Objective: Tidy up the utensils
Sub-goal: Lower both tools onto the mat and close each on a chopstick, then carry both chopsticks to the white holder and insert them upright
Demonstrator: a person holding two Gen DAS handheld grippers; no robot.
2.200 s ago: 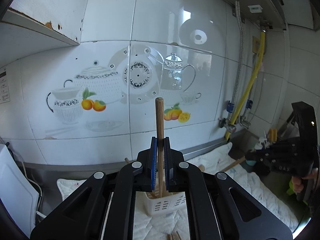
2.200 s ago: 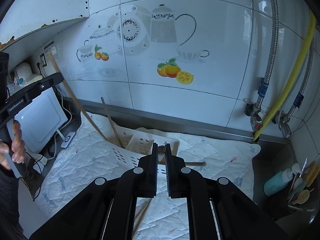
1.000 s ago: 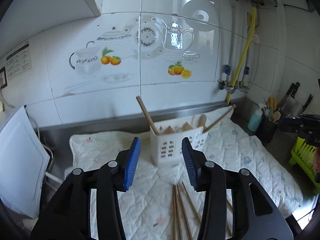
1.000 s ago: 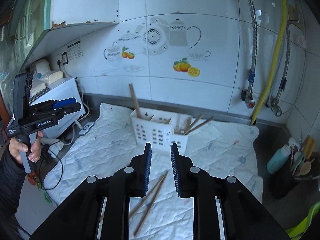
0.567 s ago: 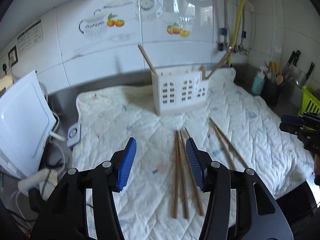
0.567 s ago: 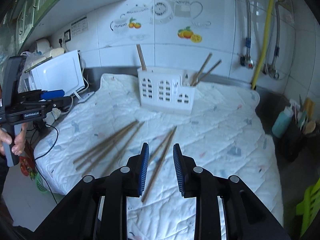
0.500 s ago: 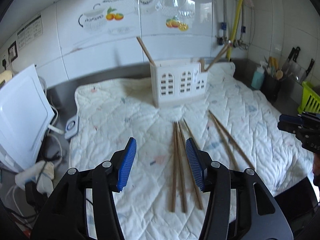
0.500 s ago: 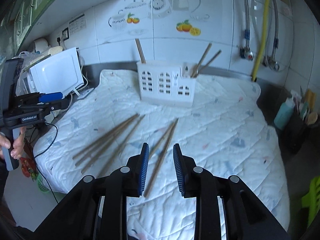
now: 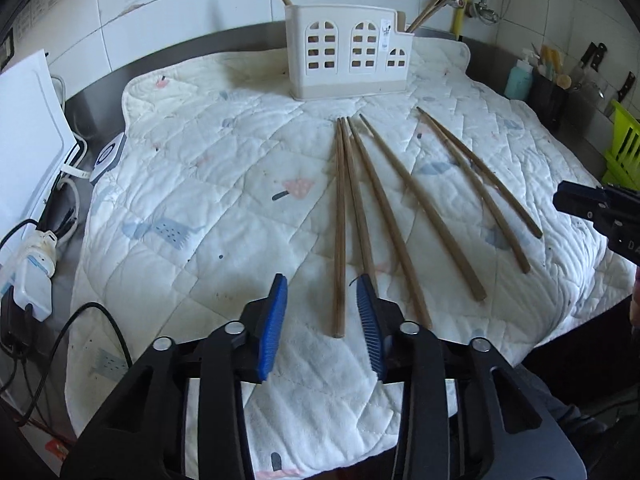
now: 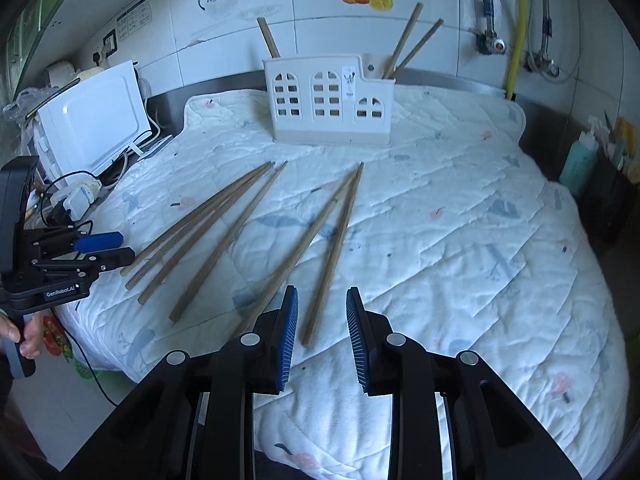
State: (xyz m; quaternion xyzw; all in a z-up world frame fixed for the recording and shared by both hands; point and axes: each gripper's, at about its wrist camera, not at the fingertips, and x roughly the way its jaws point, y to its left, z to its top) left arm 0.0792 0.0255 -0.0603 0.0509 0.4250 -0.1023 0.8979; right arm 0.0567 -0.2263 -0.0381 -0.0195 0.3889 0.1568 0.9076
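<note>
— Left wrist view: showing left gripper gaping wide, empty, nearest chopstick lying just ahead, running lengthwise toward caddy.

— Right wrist view: showing right gripper likewise spread, empty, hovering over another chopstick's near end.
</note>
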